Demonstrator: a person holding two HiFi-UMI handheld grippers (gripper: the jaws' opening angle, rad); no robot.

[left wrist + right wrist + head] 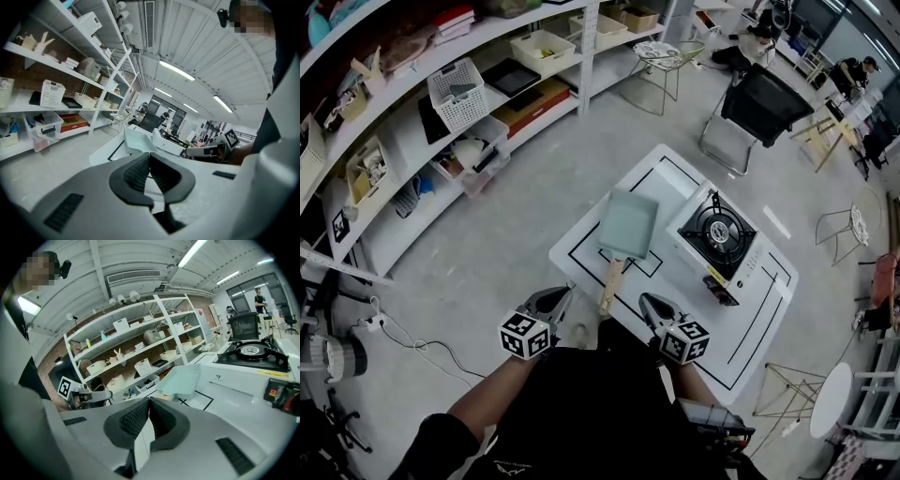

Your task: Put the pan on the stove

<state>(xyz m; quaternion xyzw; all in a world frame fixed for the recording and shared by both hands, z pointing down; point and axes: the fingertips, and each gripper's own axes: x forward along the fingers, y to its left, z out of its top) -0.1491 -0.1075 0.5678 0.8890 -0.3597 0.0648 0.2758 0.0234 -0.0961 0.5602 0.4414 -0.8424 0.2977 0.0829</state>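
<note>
Pan (pixel 628 223) sits beside the stove (pixel 718 234) — your left gripper (pixel 565 295) and right gripper (pixel 648 303) flank its handle (pixel 612 279), both clenched on nothing

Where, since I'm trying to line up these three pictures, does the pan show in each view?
Head view: pan near the centre, just left of the stove.
Left gripper view: pan near the centre, the stove directly to its right.
Right gripper view: pan right of centre, the stove further right.
Shared landmark: the stove.
</note>
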